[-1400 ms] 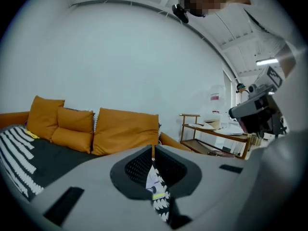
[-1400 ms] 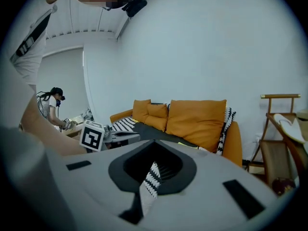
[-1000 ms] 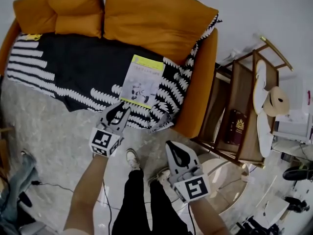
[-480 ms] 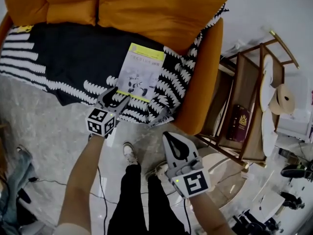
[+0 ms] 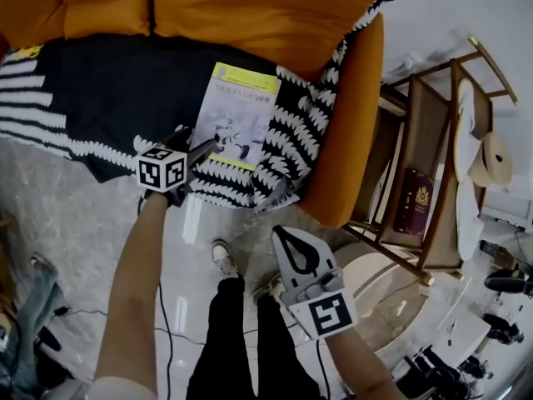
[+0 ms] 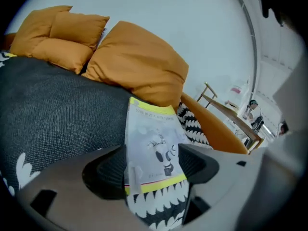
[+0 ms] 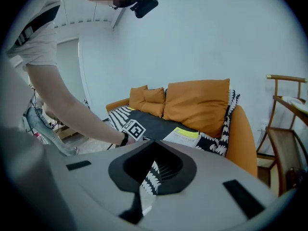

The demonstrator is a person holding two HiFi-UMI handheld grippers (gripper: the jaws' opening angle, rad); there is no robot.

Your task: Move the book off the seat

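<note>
Nearest, right gripper hung low, well short of the book, fingers pressed together. Then left gripper, tilted down at the book's near edge, fingers just spread wide with that edge between them, not pinched. The book was white with yellow bands and lay flat on the sofa's black blanket. Its title was unreadable.

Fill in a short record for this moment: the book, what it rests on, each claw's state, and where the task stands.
object: thin white paperback book with yellow bands, lying flat, cover up
resting on: black-and-white patterned blanket spread over the seat of the orange sofa
left claw: open, jaws have just been opening; the book's near end lies between them, not gripped
right claw: shut, empty, held back from the sofa
task status: book not yet lifted off the seat
</note>
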